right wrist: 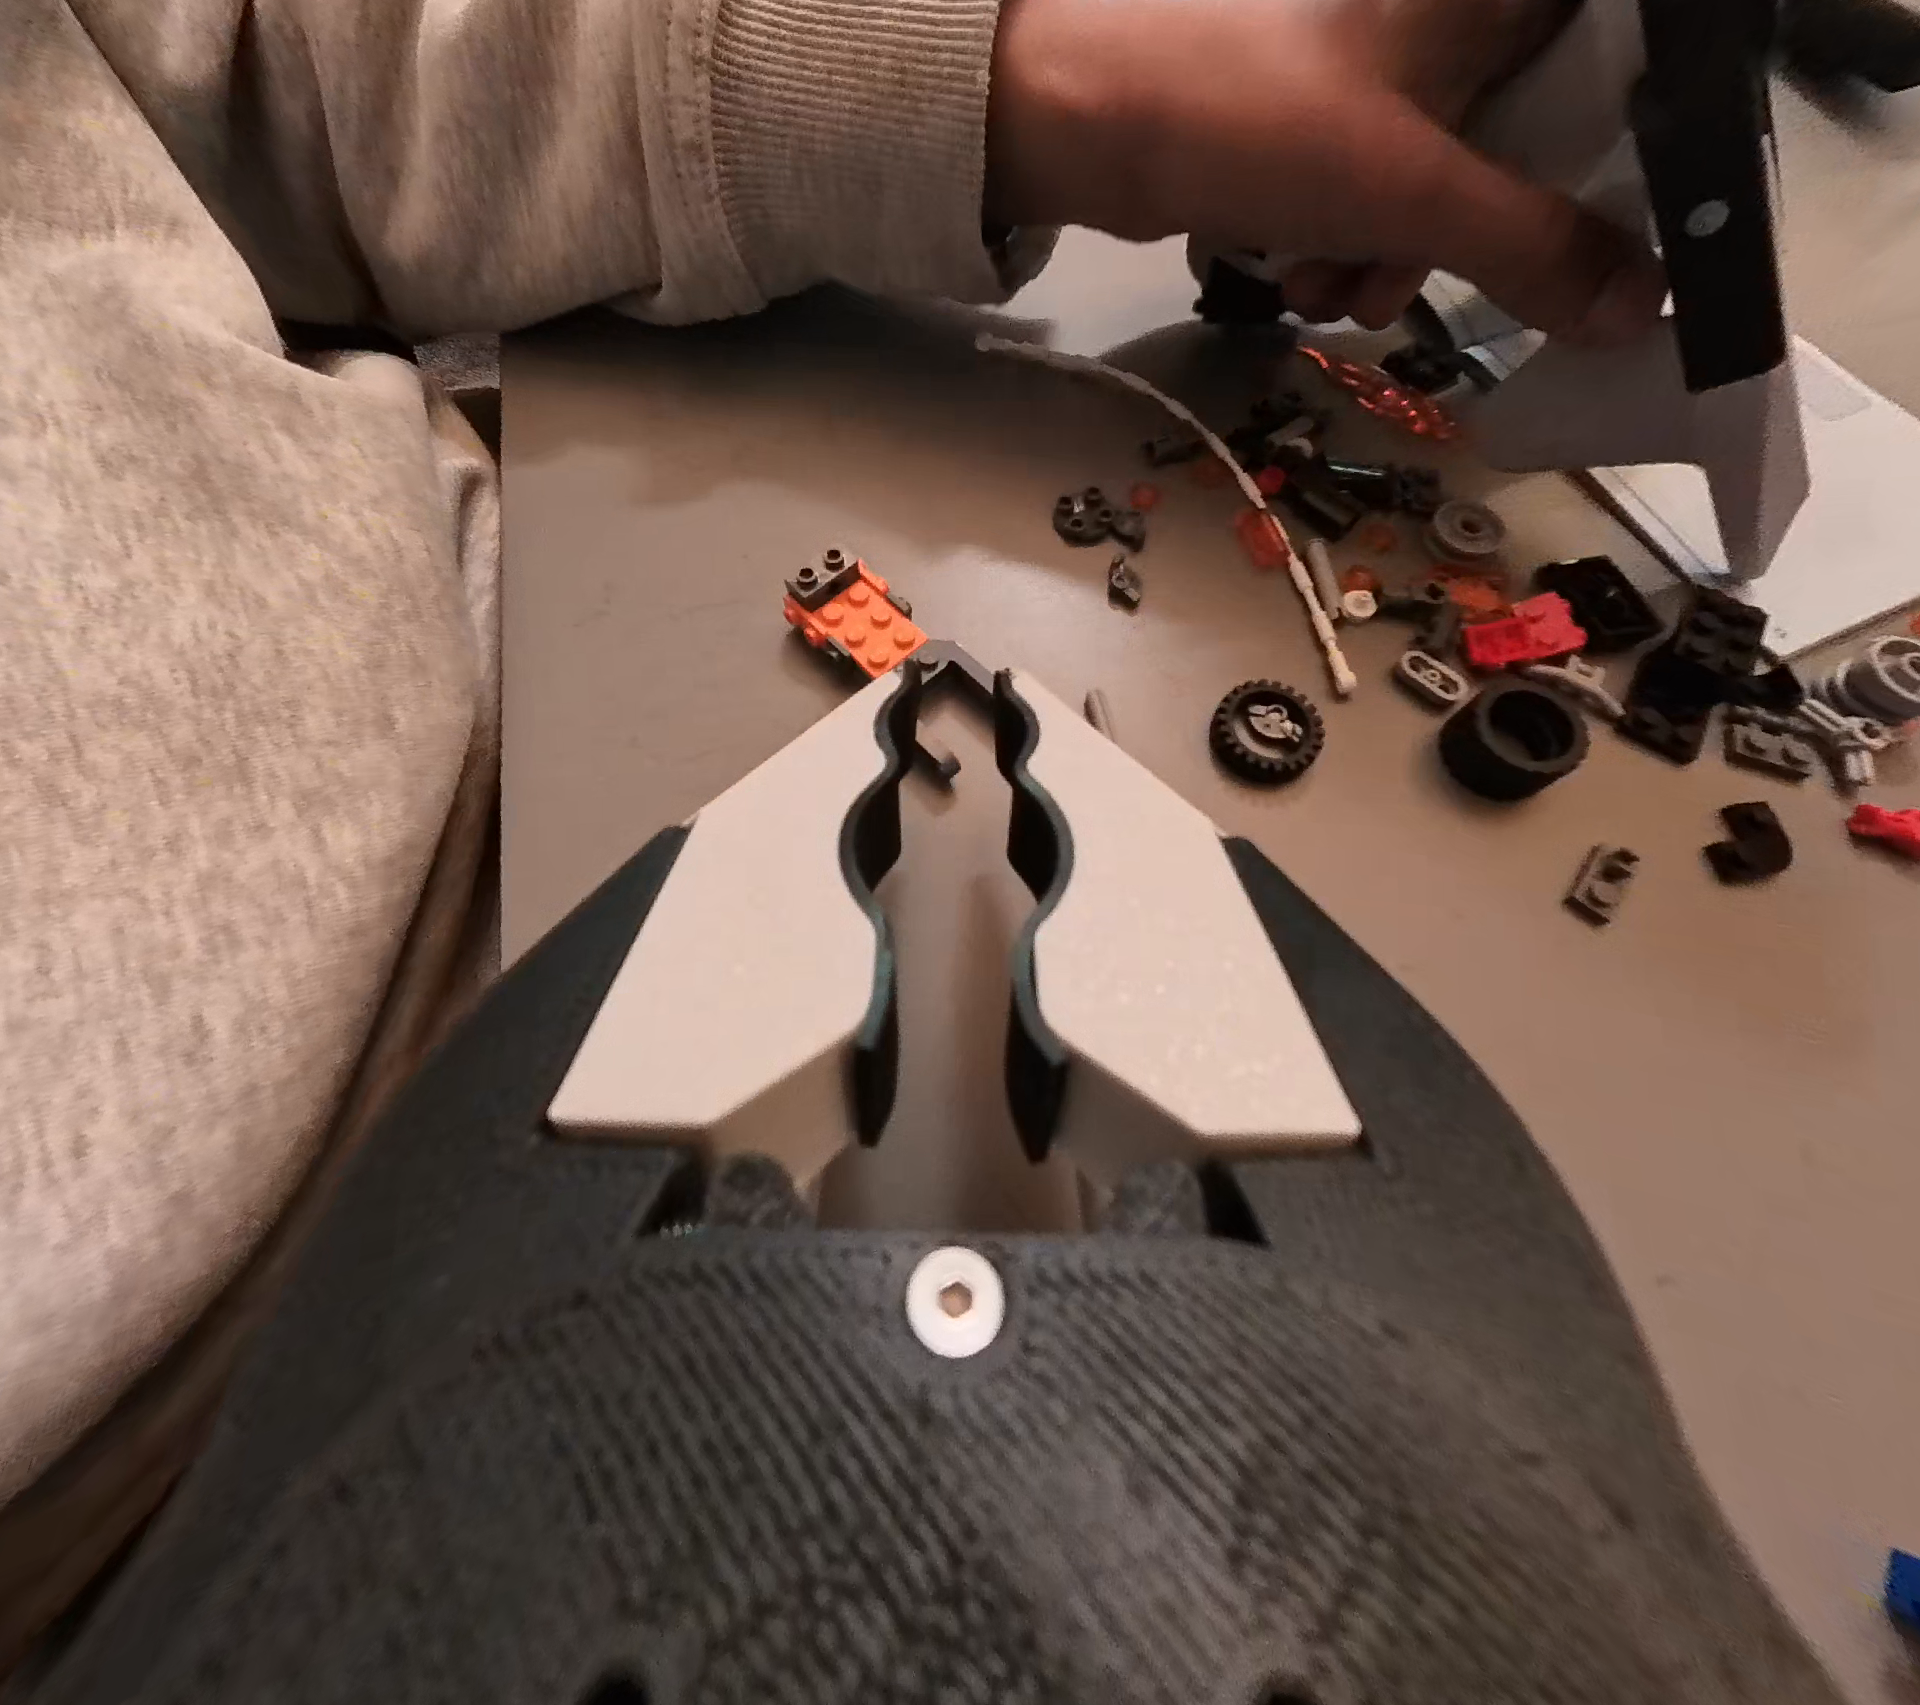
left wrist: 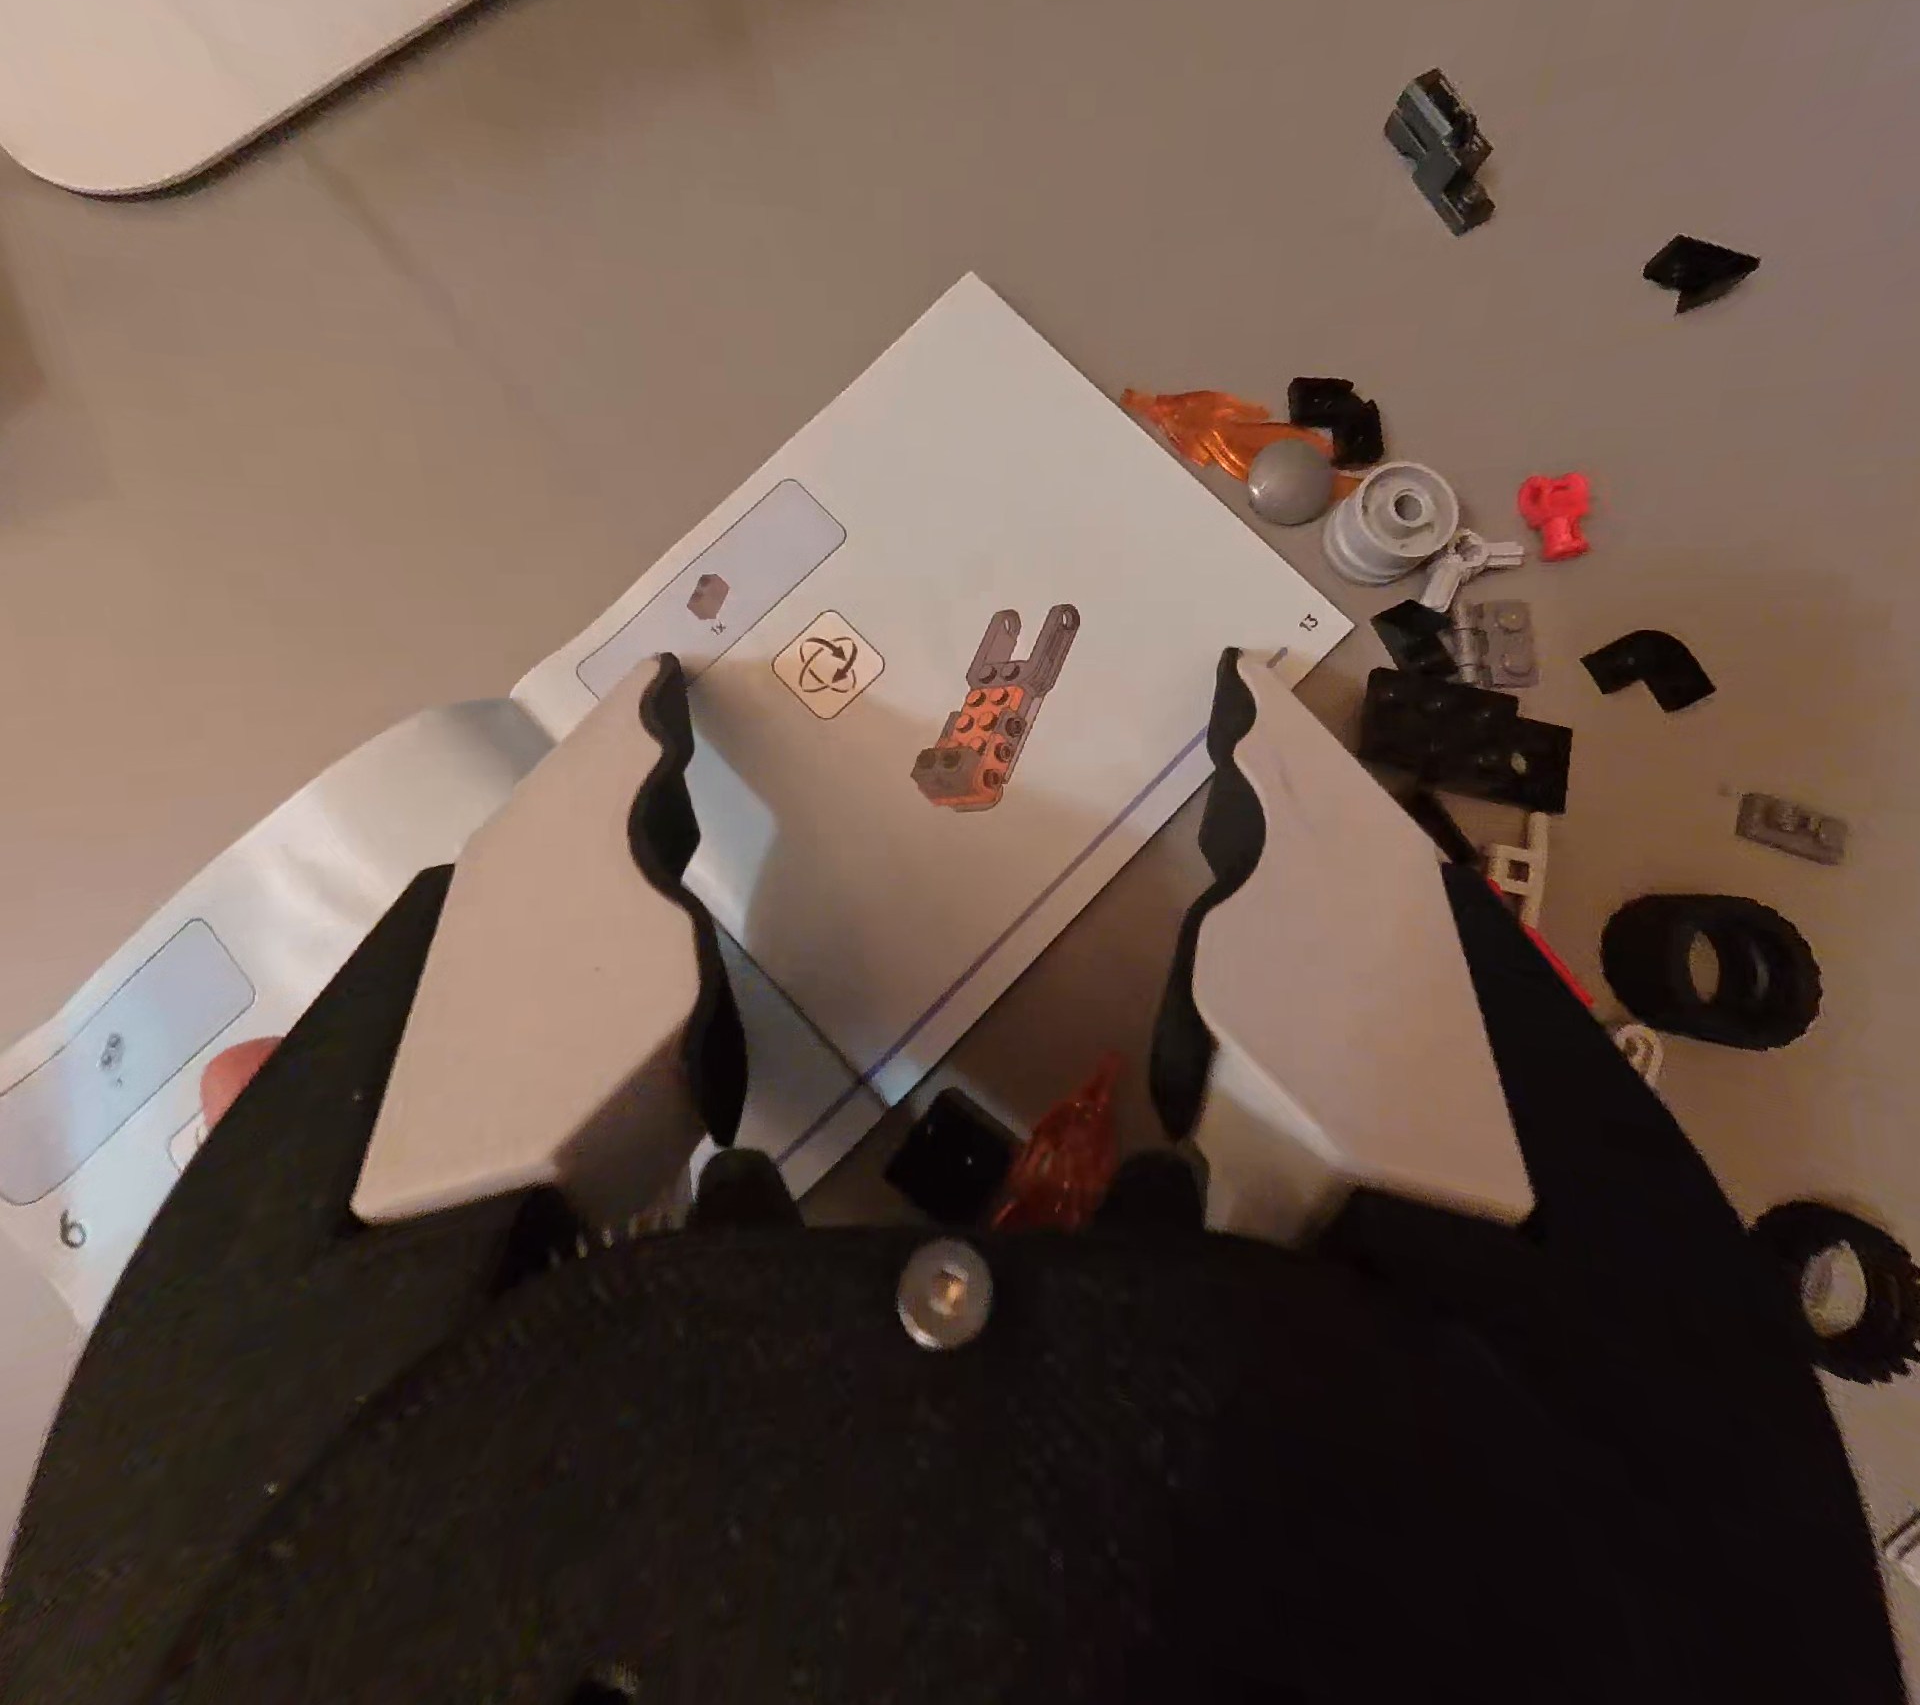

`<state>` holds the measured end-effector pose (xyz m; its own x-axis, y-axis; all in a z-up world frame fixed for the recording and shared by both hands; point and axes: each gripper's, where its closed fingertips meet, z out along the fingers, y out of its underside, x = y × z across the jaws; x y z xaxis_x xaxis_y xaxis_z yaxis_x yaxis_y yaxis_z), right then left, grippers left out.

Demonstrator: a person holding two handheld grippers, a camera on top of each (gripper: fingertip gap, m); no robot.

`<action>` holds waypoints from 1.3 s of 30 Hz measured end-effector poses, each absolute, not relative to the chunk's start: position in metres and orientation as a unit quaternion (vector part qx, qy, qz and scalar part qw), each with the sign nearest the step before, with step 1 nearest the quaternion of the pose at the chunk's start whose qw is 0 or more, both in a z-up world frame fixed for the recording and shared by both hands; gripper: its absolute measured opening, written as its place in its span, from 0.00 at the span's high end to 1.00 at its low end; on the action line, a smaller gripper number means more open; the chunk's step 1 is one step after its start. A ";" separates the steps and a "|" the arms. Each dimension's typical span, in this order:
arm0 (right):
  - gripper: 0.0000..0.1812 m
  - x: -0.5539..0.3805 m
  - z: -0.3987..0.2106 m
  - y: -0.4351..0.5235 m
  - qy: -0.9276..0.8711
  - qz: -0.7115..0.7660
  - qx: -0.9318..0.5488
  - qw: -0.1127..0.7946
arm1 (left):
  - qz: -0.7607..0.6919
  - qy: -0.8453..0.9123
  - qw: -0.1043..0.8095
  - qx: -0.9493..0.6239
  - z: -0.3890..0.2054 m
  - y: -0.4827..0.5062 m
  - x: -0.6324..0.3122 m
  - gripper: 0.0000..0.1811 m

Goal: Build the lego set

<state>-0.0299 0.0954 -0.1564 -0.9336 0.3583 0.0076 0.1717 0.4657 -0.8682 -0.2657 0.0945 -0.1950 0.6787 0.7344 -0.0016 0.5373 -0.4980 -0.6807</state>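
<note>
Right gripper [right wrist: 956,689] nearly closed on the orange model's [right wrist: 854,616] dark fork; contact partly hidden. Left gripper [left wrist: 951,668] wide open, empty, over the instruction booklet [left wrist: 997,533]. Loose pieces [left wrist: 1455,720] at 3 o'clock; worktop [left wrist: 831,149] bare at 12.

The smooth grey table [right wrist: 727,460] has a faint sheen. A matt white paper instruction booklet [left wrist: 997,512] lies on it. The orange plastic brick assembly [right wrist: 857,611] looks glossy, the beige knitted cloth sleeve [right wrist: 520,45] soft and ribbed at its cuff.

On the desk [left wrist: 935,97], the instruction booklet [left wrist: 987,533] lies left of the scattered lego pieces [left wrist: 1455,720] (a tyre [left wrist: 1709,969] nearest), with a partial assembly [right wrist: 852,616] apart.
</note>
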 end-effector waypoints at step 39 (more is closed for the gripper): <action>0.94 -0.031 -0.162 0.095 -0.860 0.476 -0.154 0.105 | 0.152 -0.407 0.307 -0.847 -0.198 0.078 -0.279 0.41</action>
